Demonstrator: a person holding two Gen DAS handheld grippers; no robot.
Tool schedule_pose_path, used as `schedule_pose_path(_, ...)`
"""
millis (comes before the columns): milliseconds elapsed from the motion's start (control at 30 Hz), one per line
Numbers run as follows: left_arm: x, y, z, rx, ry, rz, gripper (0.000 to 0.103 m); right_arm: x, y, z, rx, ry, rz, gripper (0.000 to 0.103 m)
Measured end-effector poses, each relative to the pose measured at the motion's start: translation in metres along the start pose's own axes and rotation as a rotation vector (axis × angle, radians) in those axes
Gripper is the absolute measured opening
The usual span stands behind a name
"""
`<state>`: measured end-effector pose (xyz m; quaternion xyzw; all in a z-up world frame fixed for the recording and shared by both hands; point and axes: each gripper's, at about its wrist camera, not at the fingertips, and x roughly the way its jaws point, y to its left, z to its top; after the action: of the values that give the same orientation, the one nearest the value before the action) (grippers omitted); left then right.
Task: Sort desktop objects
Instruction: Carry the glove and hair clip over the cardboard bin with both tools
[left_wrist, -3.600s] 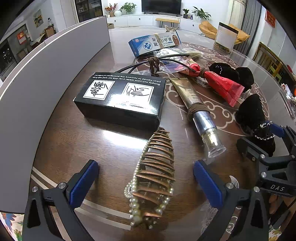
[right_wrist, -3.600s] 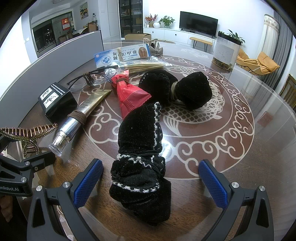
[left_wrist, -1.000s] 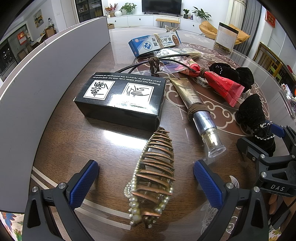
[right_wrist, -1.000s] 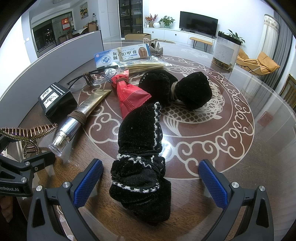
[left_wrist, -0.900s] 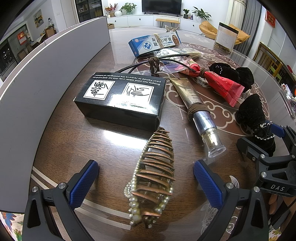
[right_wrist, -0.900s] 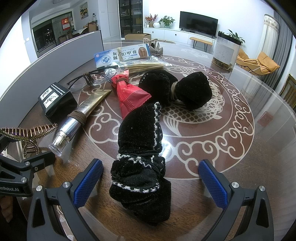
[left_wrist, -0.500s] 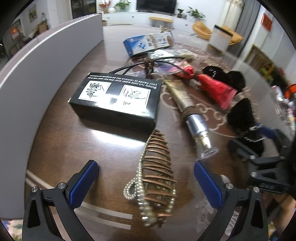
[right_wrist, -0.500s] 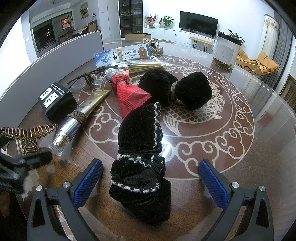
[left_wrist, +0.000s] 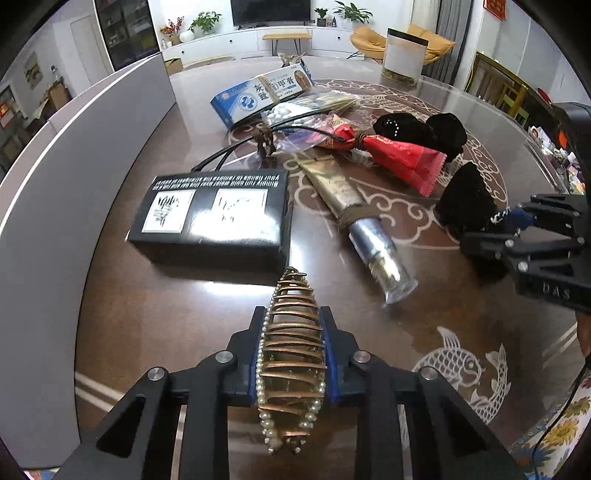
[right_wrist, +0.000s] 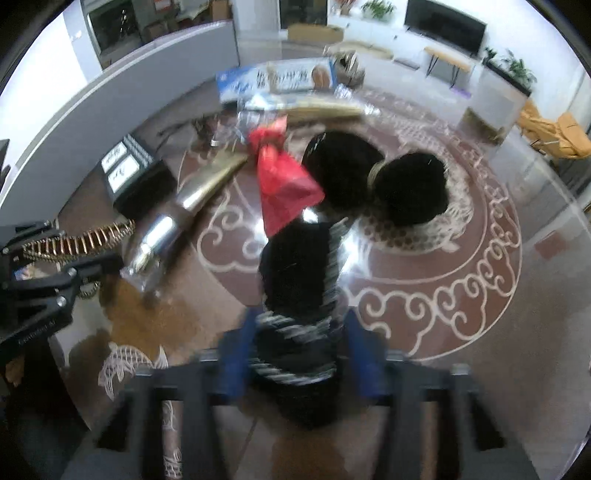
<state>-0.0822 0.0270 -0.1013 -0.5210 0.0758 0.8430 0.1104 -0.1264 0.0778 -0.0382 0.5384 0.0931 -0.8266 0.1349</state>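
So the sort has barely begun: the left claw (left_wrist: 291, 354) has just clamped the hair clip (left_wrist: 291, 365) at 6 o'clock, the right claw (right_wrist: 299, 354) the black scrunchie (right_wrist: 295, 295); box (left_wrist: 214, 214), tube (left_wrist: 365, 229), red packet (left_wrist: 402, 158) still clutter the bench (left_wrist: 147, 295).

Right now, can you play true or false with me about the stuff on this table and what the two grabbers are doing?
1. The left gripper is squeezing the hair clip. True; its jaws have just closed on the clip.
2. The right gripper is holding the red packet. False; it has just closed on the black cloth, and the packet lies farther off.
3. The black box lies flat on the table. True.
4. The tube stands upright. False; it lies on its side.
5. The blue box lies beyond the black box. True.
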Motion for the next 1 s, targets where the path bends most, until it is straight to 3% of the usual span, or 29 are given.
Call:
schedule_pose_path(400,-0.074,0.029,-0.03,-0.121,-0.157,-0.139,0.026,-0.062,-0.002,-0.021,0.075,-0.119,0.104,0.037)
schedule_pose_path(633,-0.107,0.043,-0.036,-0.178,-0.219,-0.149,0.026,-0.086,0.016,-0.024,0.054,-0.161,0.137,0.037)
schedule_pose_path(800,-0.139,0.085,-0.031,-0.222,-0.244,-0.141,0.026,-0.107,0.052,0.008,-0.04,-0.2,0.17,0.037)
schedule_pose_path(1000,-0.157,0.175,-0.019,-0.315,-0.24,-0.022,0.026,-0.107,0.135,0.077,-0.177,-0.234,0.252,0.037)
